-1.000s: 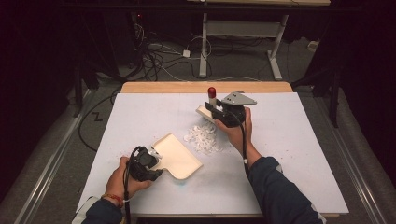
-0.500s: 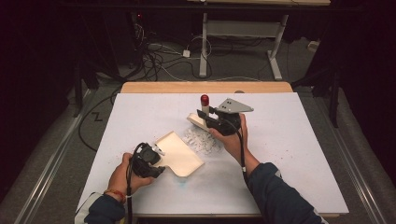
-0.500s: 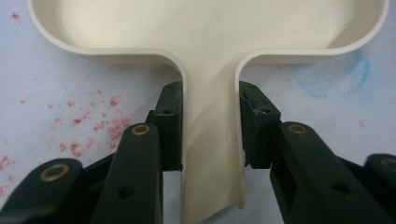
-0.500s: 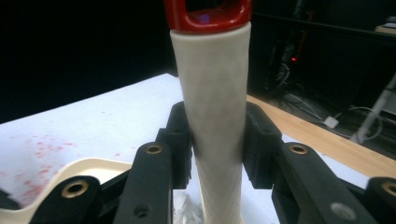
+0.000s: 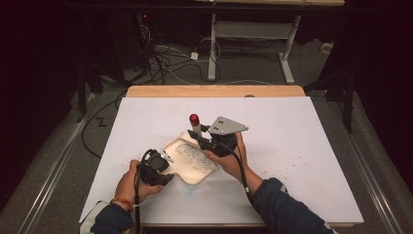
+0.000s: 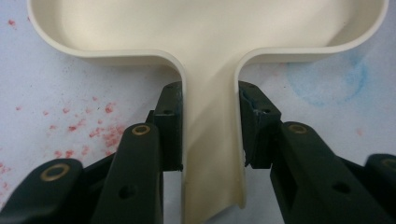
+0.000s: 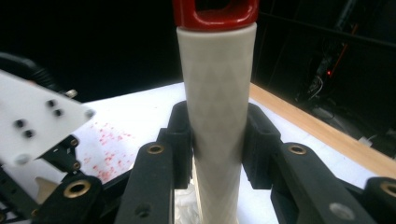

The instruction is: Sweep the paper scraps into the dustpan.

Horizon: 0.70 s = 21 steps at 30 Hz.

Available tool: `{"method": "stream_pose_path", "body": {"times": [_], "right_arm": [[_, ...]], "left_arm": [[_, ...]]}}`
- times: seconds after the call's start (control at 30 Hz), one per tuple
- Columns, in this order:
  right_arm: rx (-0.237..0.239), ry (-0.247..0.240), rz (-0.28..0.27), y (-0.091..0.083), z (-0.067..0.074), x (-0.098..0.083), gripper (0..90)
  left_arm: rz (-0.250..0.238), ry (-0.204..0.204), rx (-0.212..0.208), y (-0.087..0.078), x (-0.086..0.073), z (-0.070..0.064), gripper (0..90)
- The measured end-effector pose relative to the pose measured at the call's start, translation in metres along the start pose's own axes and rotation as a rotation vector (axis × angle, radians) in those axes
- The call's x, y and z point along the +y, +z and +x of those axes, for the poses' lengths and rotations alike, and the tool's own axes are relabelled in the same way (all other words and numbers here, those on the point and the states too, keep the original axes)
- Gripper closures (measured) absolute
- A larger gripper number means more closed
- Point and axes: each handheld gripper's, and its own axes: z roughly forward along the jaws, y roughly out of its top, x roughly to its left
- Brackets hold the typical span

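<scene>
A cream dustpan (image 5: 187, 165) lies on the white table, slightly left of centre. My left gripper (image 5: 164, 168) is shut on its handle (image 6: 211, 140), one pad pressing each side. Above the pan's far edge, my right gripper (image 5: 200, 140) is shut on a brush's white textured handle (image 7: 217, 93), which stands upright with a red cap (image 5: 194, 118) on top. A heap of white scraps (image 5: 192, 155) rests on the pan under the brush. The brush head is hidden behind the right gripper.
A white sheet (image 5: 302, 146) covers the table and carries red specks (image 6: 98, 133) and a faint blue smudge (image 6: 327, 79). A wooden strip (image 5: 214, 91) runs along the far edge. Cables and desk legs lie on the dark floor beyond.
My right gripper has carried the brush leftward to the dustpan, and the white scraps have shifted from the table beside the pan onto it. The left hand has stayed put.
</scene>
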Motion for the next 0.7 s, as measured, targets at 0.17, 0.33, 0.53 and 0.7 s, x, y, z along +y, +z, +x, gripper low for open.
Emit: {"method": "stream_pose_path", "body": {"times": [0.17,0.33,0.53,0.7], "right_arm": [[0.010,-0.012,-0.016,-0.001,0.007,0.004,70.2],[0.003,0.003,-0.040,-0.006,0.000,0.011,70.3],[-0.044,0.012,-0.074,-0.023,-0.012,0.024,70.3],[-0.071,0.013,-0.094,-0.052,-0.019,0.032,70.3]], "left_arm": [[0.000,0.008,0.002,0.000,0.000,0.000,62.9],[0.000,0.009,0.007,0.000,-0.001,-0.001,62.9],[0.004,0.017,0.011,-0.001,-0.004,0.001,63.0],[0.007,0.013,0.005,0.000,-0.009,0.002,63.0]]}}
